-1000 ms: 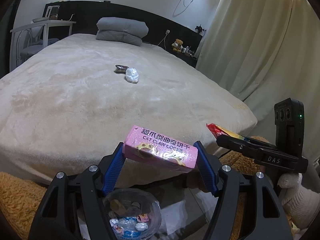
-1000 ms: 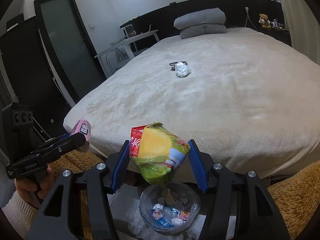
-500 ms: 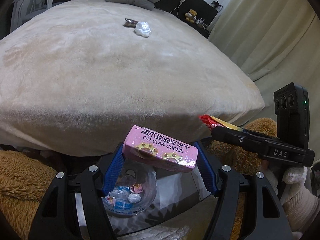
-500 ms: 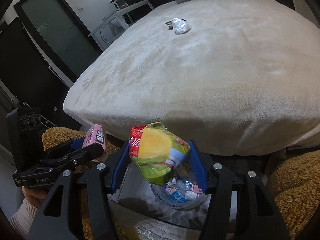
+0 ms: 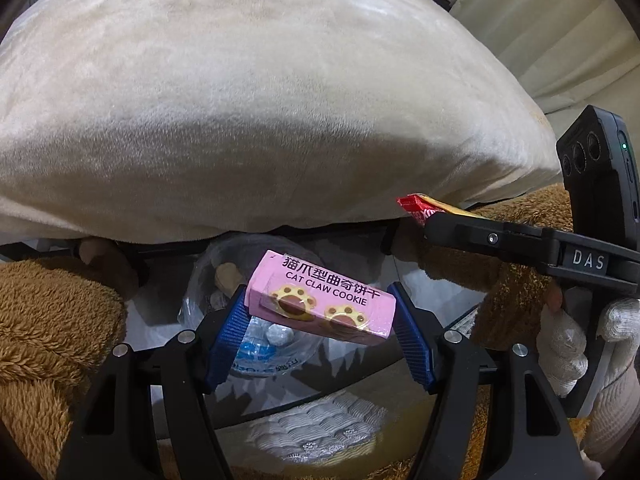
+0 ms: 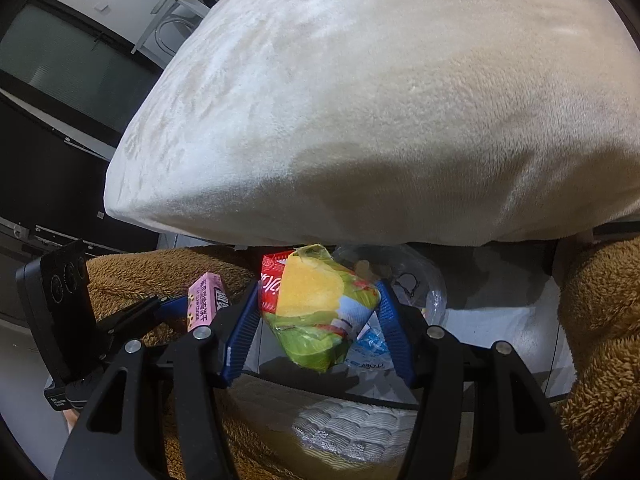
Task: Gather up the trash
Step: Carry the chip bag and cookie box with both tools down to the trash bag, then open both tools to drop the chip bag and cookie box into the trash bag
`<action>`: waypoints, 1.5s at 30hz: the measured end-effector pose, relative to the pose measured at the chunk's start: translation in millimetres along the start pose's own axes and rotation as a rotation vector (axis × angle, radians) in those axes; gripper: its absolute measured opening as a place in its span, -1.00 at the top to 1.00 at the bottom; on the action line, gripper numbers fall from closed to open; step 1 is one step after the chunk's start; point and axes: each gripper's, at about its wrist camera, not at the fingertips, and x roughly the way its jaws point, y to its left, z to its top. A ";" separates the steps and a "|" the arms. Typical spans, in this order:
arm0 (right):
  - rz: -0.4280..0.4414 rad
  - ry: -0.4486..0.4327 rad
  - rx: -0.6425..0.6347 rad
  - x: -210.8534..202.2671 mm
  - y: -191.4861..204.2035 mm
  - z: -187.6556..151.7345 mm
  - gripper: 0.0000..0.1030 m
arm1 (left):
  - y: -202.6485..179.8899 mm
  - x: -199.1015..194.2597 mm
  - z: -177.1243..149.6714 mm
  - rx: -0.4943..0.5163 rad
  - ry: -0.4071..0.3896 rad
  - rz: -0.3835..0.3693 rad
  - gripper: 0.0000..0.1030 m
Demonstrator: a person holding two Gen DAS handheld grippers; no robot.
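With both loads over the bin bag [image 5: 256, 344], left gripper [image 5: 320, 320] clamps the cookie box [image 5: 320, 300] crosswise dead above its mouth; right gripper [image 6: 316, 320] pinches the chip bag [image 6: 320, 312], bag mouth offset right.

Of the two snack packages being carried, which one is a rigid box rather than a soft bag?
The pink cookie box, printed CAT CLAW COOKIE, in the left claw. The package in the right claw is a crinkled green and yellow chip bag.
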 end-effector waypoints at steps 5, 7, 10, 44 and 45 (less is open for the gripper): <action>-0.007 0.062 0.035 14.8 -1.8 1.1 -0.12 | 3.2 13.1 -0.5 -0.013 0.068 0.006 -0.31; -0.008 0.083 0.047 20.6 -2.2 1.0 -0.12 | 4.0 18.0 -1.0 -0.022 0.088 0.013 -0.31; -0.018 0.104 0.058 26.1 -1.0 2.3 -0.12 | 5.1 22.0 -2.3 -0.029 0.109 0.020 -0.31; -0.030 0.147 0.063 37.5 0.1 4.1 -0.35 | 16.9 25.3 -7.5 -0.043 0.153 0.053 -0.58; -0.030 0.145 0.064 36.6 -0.8 4.5 -0.35 | 18.1 24.6 -7.1 -0.048 0.148 0.055 -0.58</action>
